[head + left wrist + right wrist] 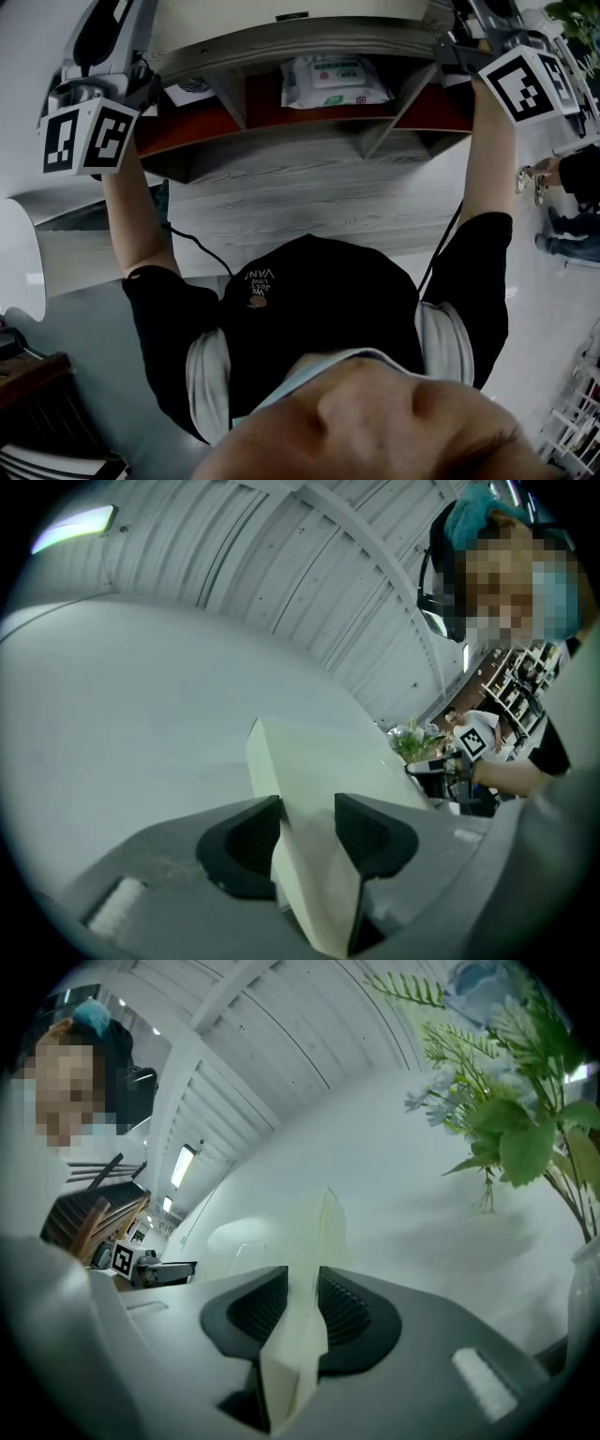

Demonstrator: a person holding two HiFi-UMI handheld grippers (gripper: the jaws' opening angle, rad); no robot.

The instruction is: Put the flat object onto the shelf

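Flat object (319,771) gripped tight at both ends by left claw (307,832) and right claw (302,1302), up at the top of the grey wooden shelf (281,178). White ribbed ceiling (281,555), green plant (516,1119) near.

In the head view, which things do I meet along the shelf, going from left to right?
left claw's marker cube → small white packet → wet wipes pack → right claw's marker cube

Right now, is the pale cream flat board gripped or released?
Gripped. The left gripper and right gripper each pinch the pale cream flat board between their pads.
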